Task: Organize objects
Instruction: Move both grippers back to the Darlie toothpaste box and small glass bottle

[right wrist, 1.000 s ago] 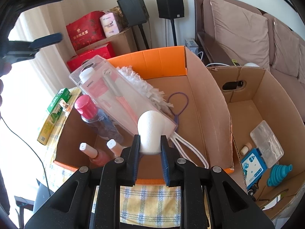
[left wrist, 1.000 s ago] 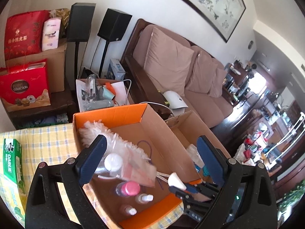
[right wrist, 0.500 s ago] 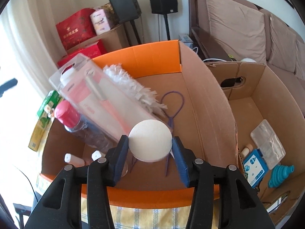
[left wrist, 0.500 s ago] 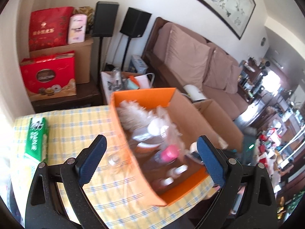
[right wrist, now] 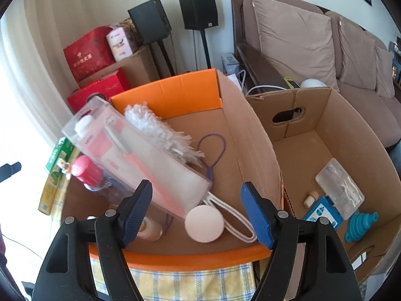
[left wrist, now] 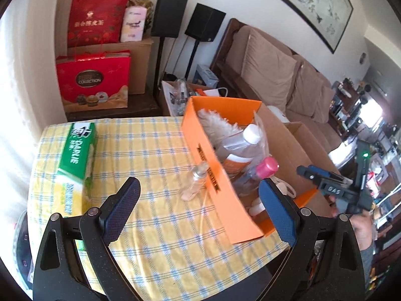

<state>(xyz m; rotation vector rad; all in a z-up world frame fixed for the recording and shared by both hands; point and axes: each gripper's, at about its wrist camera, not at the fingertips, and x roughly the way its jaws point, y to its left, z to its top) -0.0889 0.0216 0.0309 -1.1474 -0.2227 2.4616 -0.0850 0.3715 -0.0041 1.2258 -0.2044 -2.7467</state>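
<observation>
- The room: a brown sofa (left wrist: 280, 75) and two black speakers (left wrist: 185, 22) stand behind the table (left wrist: 150, 225), which wears a yellow checked cloth.
- An orange box (left wrist: 215, 175) sits at the table's right edge, already holding a duster and bottles; a green toothpaste carton (left wrist: 77, 155) lies along the left edge.
- A small clear bottle (left wrist: 195, 180) lies on the cloth, touching the box's near wall, its long axis tilted up-right.
- The left gripper (left wrist: 198, 213), jaws wide and empty, is nearer, the bottle just ahead.
- The right gripper (right wrist: 198, 213) hangs empty over the box, jaws spread above a pale round sponge (right wrist: 204, 223).
</observation>
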